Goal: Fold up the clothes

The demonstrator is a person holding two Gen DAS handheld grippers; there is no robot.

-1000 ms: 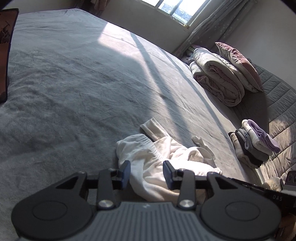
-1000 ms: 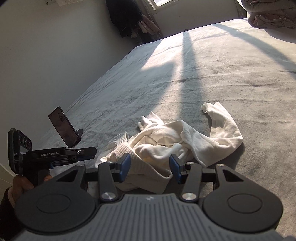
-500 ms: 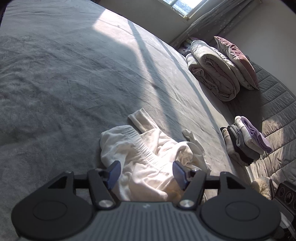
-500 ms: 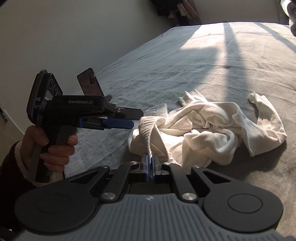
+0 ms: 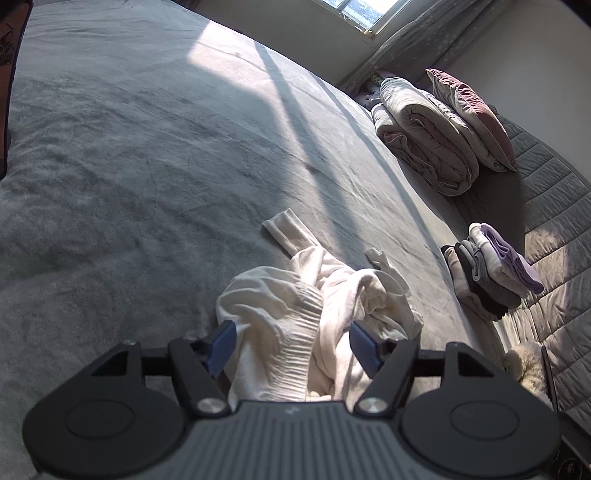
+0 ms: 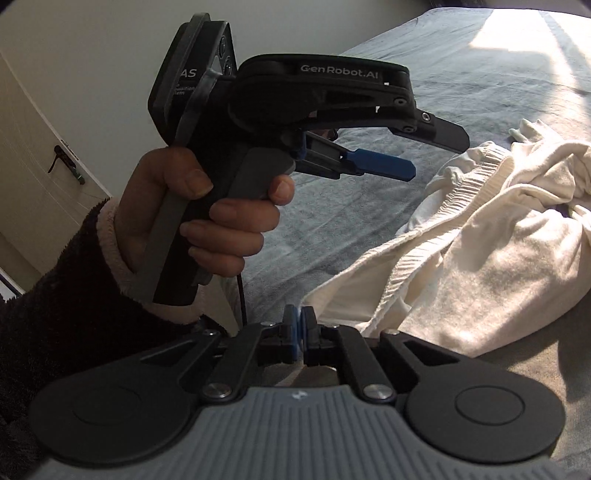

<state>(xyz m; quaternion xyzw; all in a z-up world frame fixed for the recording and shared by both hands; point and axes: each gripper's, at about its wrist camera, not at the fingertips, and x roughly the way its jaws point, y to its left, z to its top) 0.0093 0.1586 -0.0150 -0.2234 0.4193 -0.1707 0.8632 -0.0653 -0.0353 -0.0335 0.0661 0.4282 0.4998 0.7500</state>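
Crumpled white garment (image 5: pixel 317 306), cuffed sleeve (image 5: pixel 286 230) pointing toward far window (image 5: pixel 364 11).

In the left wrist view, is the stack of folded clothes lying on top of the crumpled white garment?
No: the stack of folded clothes sits apart on the bed, right of the white garment.

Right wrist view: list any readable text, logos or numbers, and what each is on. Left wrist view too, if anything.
"GenRobot.AI": white lettering on the top bar of the left gripper.
"AS": end of a cut-off word on that gripper's rear panel, behind a strap.
Two smaller lines under "AS": too small and partly hidden to read.
Left wrist view: no readable text.
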